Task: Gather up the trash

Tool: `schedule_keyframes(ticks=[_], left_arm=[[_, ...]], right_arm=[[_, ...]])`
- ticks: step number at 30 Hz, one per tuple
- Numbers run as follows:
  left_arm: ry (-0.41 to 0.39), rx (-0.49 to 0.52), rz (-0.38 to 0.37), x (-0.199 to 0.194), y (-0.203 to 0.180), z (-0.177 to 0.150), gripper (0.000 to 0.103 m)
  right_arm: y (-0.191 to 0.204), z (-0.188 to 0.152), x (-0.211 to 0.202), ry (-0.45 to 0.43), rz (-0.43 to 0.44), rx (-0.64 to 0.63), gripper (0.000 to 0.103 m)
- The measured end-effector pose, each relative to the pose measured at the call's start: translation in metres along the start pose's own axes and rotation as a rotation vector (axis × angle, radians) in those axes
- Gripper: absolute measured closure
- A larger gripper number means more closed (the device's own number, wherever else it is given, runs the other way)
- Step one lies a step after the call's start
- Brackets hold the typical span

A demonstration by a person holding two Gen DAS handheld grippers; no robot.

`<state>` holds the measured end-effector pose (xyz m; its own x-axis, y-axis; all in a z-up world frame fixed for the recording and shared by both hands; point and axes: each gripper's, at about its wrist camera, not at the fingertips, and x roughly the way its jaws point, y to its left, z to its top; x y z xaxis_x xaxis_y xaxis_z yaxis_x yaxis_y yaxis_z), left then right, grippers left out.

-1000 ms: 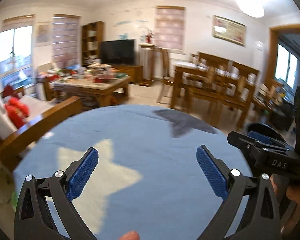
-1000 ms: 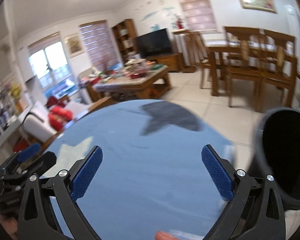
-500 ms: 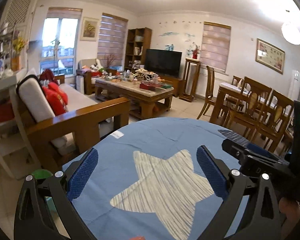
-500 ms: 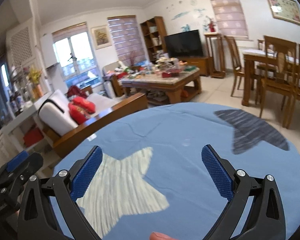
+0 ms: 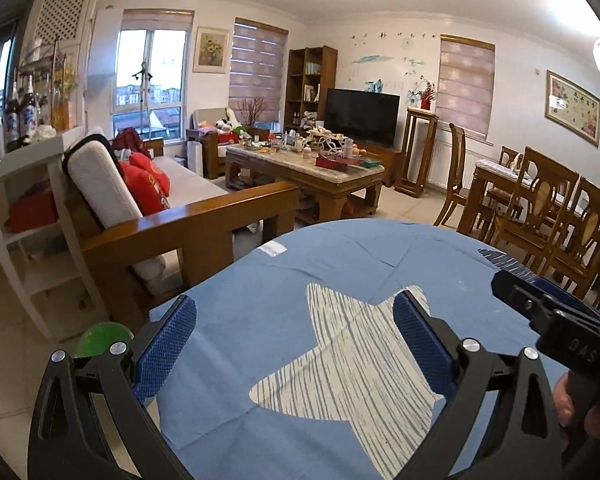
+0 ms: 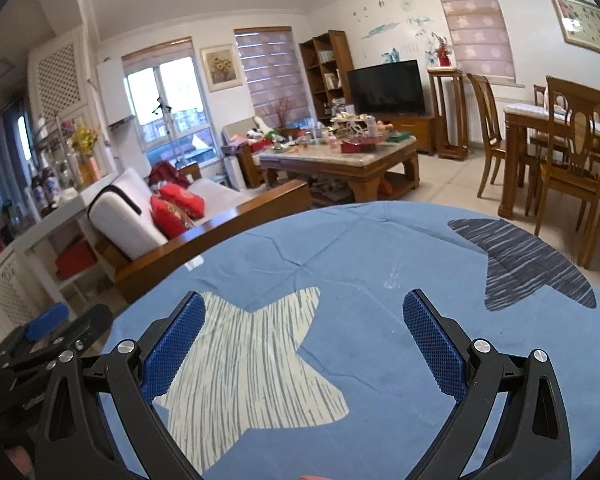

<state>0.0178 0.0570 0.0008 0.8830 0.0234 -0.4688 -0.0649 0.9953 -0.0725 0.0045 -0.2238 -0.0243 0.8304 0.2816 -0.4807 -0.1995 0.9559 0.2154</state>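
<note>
Both hand-held grippers hover over a round tabletop (image 5: 340,272) covered in a blue cloth, and each is spread wide with nothing between its blue pads. The left hand-held gripper (image 5: 294,340) sits over a pale striped star (image 5: 352,360) printed on the cloth; the right hand-held gripper (image 6: 304,336) has that star (image 6: 244,360) under its left pad at 8 o'clock and a dark striped star (image 6: 528,268) out at 2 o'clock. In the left view the right hand-held gripper's black body (image 5: 556,320) comes in at 3 o'clock; in the right view the left one (image 6: 48,336) shows at 9 o'clock. Compared with a second ago, both cameras have swung toward the left side of the room: the dark bin that filled the right edge of the right view is out of sight, the pale star now lies in the middle of the left view instead of at its lower left, and the sofa (image 5: 172,216) with red cushions (image 5: 148,184) now fills the 9 to 10 o'clock region. A green round thing (image 5: 100,338) shows on the floor just beside the left pad at 8 o'clock; what it is cannot be told. No piece of trash can be made out on the cloth in either view. Beyond, at 12 o'clock, stands a cluttered coffee table (image 5: 308,168) before a television (image 5: 362,114), with dining chairs (image 5: 548,204) at 2 o'clock.
</note>
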Motion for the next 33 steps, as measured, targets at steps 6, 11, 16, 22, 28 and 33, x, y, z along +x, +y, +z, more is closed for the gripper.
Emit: schedule_keyframes(ticks=[6, 11, 16, 22, 28, 33], left_arm=[[-0.019, -0.013, -0.001, -0.0044, 0.0016, -0.0005, 0.005], [-0.028, -0.004, -0.002, -0.0055, 0.0019, -0.0011, 0.005], [-0.033, 0.010, 0.000, -0.0047, 0.0002, 0.0002, 0.005], [-0.031, 0.020, -0.005, -0.0039, -0.0005, 0.0000, 0.005], [-0.028, 0.022, -0.006, -0.0035, -0.0002, 0.0002, 0.005], [-0.019, 0.022, -0.011, -0.0015, 0.0029, -0.0013, 0.005]], right_arm=[[0.0015, -0.0047, -0.0049, -0.004, 0.007, -0.020, 0.005], [0.0022, -0.0056, -0.0068, -0.006, 0.006, -0.026, 0.005], [0.0045, -0.0043, -0.0072, -0.011, 0.011, -0.033, 0.005], [0.0064, -0.0052, -0.0097, -0.017, 0.014, -0.045, 0.005], [0.0057, -0.0060, -0.0108, -0.016, 0.013, -0.041, 0.005], [0.0057, -0.0050, -0.0104, -0.013, 0.013, -0.039, 0.005]])
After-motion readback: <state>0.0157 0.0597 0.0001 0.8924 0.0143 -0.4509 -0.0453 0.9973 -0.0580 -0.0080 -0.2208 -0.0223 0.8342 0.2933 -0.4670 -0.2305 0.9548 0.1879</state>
